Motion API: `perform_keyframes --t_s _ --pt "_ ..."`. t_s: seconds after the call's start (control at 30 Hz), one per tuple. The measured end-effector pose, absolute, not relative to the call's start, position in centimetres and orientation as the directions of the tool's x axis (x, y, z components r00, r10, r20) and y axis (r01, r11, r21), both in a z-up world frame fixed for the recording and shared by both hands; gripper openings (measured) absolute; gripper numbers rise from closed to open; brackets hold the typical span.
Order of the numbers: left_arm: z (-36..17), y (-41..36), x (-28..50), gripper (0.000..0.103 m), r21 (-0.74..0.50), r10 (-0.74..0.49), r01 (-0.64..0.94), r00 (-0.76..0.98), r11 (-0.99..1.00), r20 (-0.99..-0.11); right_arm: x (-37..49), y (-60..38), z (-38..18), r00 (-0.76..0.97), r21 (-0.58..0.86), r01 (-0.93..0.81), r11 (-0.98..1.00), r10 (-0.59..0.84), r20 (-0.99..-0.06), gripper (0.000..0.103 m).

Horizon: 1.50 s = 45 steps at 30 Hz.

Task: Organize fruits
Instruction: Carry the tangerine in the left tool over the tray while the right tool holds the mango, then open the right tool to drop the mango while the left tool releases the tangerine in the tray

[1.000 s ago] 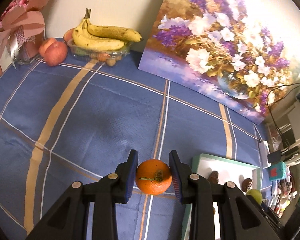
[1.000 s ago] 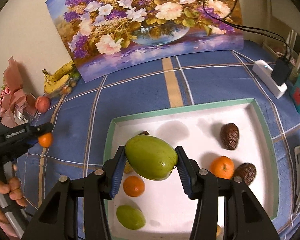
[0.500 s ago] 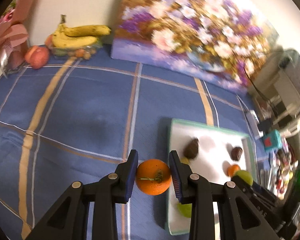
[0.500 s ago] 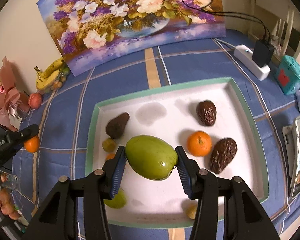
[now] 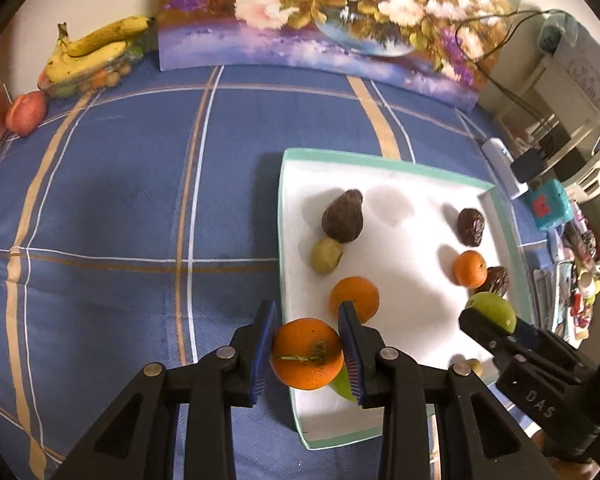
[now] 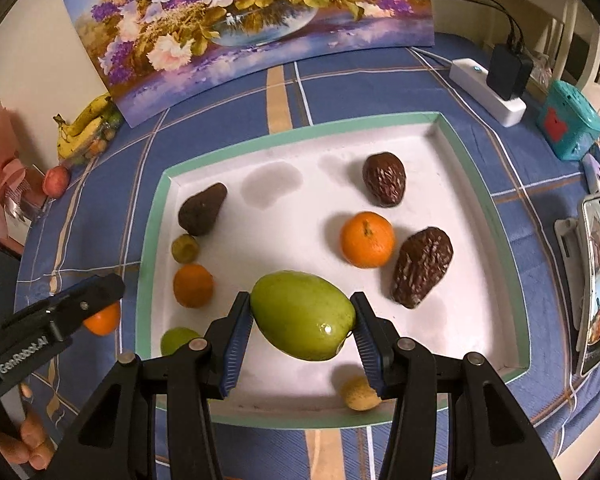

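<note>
My left gripper is shut on an orange and holds it over the near left rim of the white tray with a green rim. My right gripper is shut on a green mango above the tray's near middle. In the tray lie three dark avocados, two oranges, a small green fruit, another green fruit and a small yellow fruit. The left gripper with its orange shows at the tray's left edge.
A flower painting leans on the back wall. Bananas on a fruit punnet and a peach sit at the far left. A power strip with plug, a teal box and a phone lie right of the tray.
My left gripper has carried the orange rightward to the tray's left rim. My right gripper with the mango has moved lower and closer over the tray.
</note>
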<state>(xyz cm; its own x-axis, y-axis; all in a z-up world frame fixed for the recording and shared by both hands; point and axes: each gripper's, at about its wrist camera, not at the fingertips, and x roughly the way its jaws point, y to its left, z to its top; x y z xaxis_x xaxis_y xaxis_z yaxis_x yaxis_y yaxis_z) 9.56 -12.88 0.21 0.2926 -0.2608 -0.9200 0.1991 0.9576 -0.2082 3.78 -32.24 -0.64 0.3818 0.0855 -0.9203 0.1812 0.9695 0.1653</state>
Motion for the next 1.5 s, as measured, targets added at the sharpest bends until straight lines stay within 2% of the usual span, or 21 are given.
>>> perform_keyframes --t_s 0.63,1.1,1.4,1.47,1.5 --pt "-1.2 -14.9 9.5 0.034 -0.127 -0.197 0.256 0.271 0.958 -0.942 3.9 -33.5 -2.8 0.308 0.136 0.217 0.967 0.065 -0.949 0.051" --pt "-1.2 -15.2 9.6 0.035 -0.130 -0.199 0.256 0.267 0.958 -0.943 4.0 -34.0 -3.4 0.287 0.141 0.233 0.962 0.071 -0.955 0.051" --pt "0.2 -14.0 9.6 0.035 -0.174 -0.231 0.223 0.264 0.959 -0.936 4.2 -34.2 -3.8 0.274 0.140 0.234 0.962 0.073 -0.959 0.051" --pt "0.5 -13.2 9.8 0.038 -0.176 -0.227 0.198 0.273 0.964 -0.935 4.2 -34.2 -3.7 0.273 0.136 0.231 0.964 0.070 -0.960 0.051" --pt "0.6 -12.9 9.8 0.043 -0.174 -0.222 0.189 0.276 0.967 -0.935 4.2 -34.2 -3.7 0.274 0.133 0.230 0.964 0.067 -0.959 0.051"
